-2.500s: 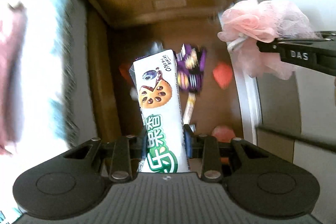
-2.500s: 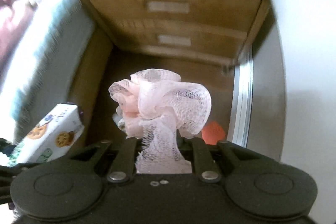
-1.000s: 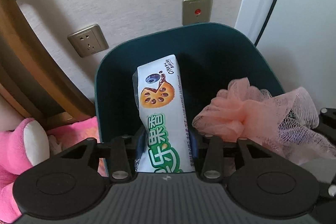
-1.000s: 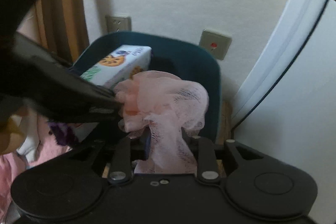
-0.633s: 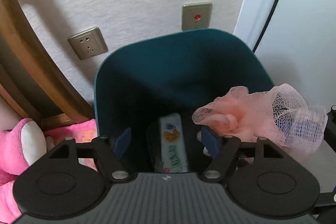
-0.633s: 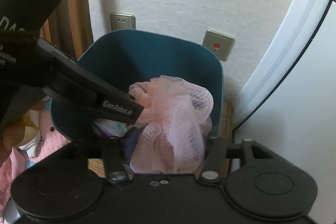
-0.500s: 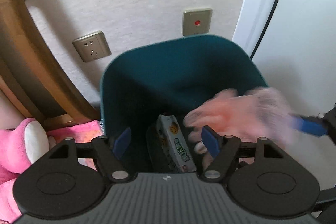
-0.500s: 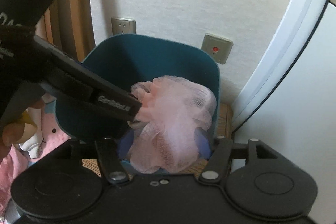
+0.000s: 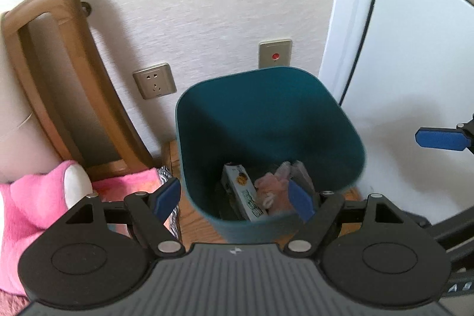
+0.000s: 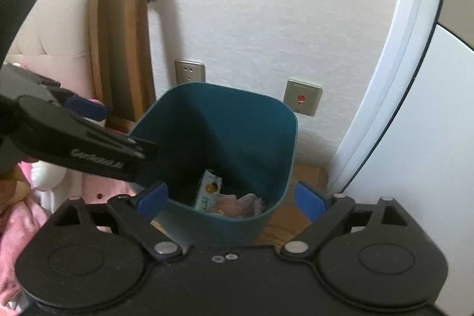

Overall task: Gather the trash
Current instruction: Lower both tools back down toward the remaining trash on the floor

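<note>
Two grippers hover above a teal waste bin (image 9: 268, 114), both empty and with jaws spreading wider. Left of the left gripper (image 9: 235, 199) lies a pink plush toy (image 9: 32, 197) before a wooden headboard (image 9: 59, 55). Ahead and below, between its blue pads, the cookie packet (image 9: 243, 193) and pink mesh sponge (image 9: 274, 190) rest on the bin's bottom. The right gripper (image 10: 231, 199) frames the same bin, a white door frame (image 10: 394, 73) to its right.
</note>
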